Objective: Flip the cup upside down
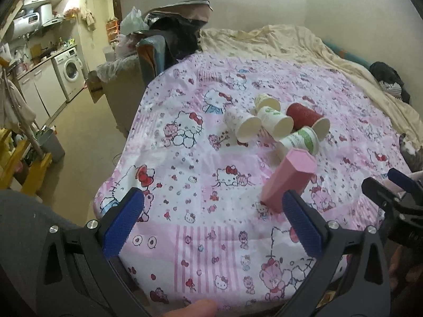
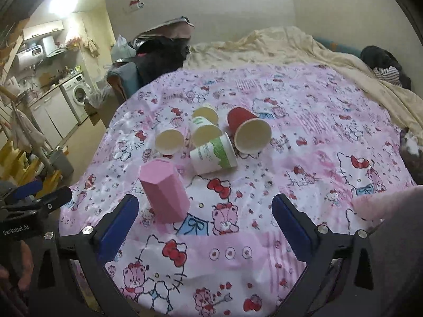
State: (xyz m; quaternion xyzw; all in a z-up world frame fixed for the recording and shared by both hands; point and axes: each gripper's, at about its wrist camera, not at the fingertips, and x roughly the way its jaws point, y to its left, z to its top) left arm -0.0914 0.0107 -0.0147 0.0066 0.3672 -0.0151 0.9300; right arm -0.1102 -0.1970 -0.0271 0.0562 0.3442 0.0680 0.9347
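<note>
A pink faceted cup (image 2: 164,191) stands upside down on the Hello Kitty cloth; it also shows in the left wrist view (image 1: 288,178). Behind it several paper cups lie on their sides: a red one (image 2: 247,129) (image 1: 304,117), a green-and-white one (image 2: 212,155) (image 1: 298,142), and white ones (image 2: 170,141) (image 1: 242,125). My left gripper (image 1: 214,224) is open and empty, its right fingertip (image 1: 301,224) close to the pink cup. My right gripper (image 2: 205,227) is open and empty, just in front of the pink cup.
The table (image 2: 304,121) is covered by a pink printed cloth. A bed with a cream blanket (image 2: 277,45) lies behind. A chair with clothes (image 1: 164,45) and a kitchen with a washing machine (image 1: 68,71) are at left. A yellow stool (image 1: 29,166) stands by the floor.
</note>
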